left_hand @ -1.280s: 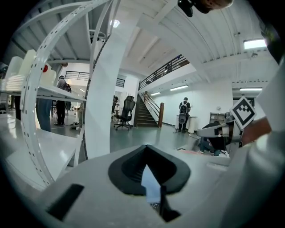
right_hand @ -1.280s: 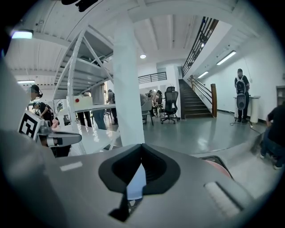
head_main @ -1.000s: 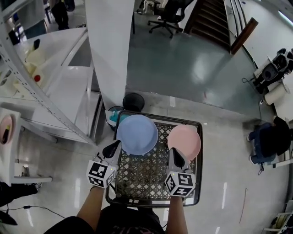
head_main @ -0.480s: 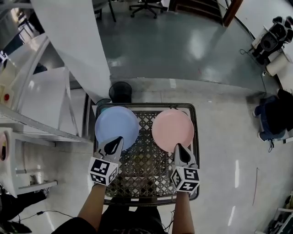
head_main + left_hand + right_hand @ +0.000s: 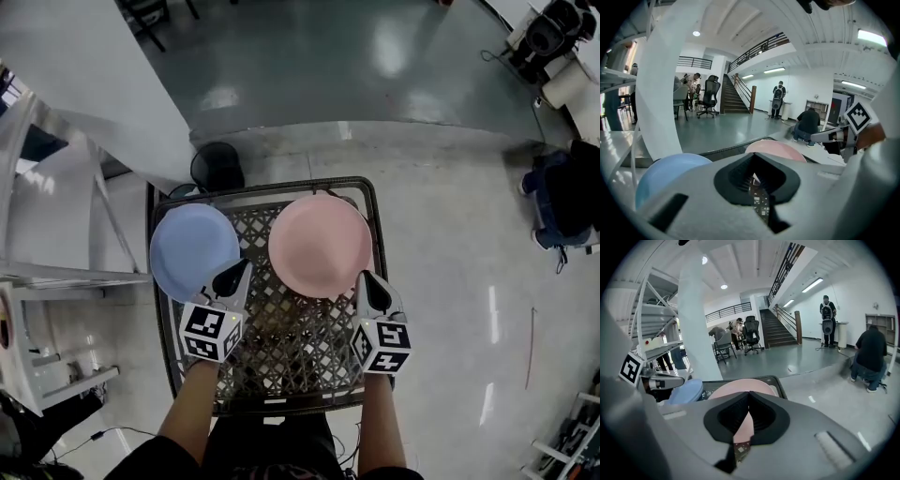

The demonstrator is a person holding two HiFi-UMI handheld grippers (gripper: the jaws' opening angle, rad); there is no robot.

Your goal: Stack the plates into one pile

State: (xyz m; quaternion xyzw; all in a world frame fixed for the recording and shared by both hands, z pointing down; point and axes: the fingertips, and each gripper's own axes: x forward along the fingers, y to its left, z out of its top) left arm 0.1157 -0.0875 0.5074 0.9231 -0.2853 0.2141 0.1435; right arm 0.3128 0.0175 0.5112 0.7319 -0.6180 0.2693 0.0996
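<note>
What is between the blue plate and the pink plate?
Only a narrow strip of bare black mesh cart top, seen in the head view; the blue plate and pink plate do not touch.

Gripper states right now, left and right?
Left gripper: closed, empty; the blue plate sits to its left, not between the jaws.
Right gripper: closed, empty; the pink plate lies just ahead, ungripped.

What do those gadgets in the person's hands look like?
Each hand carries a pale grey handheld gripper: the left gripper and right gripper end in two black, pointed jaws. Behind each sits a cube printed with black-and-white square markers. The forearms are bare; dark clothing shows below.
</note>
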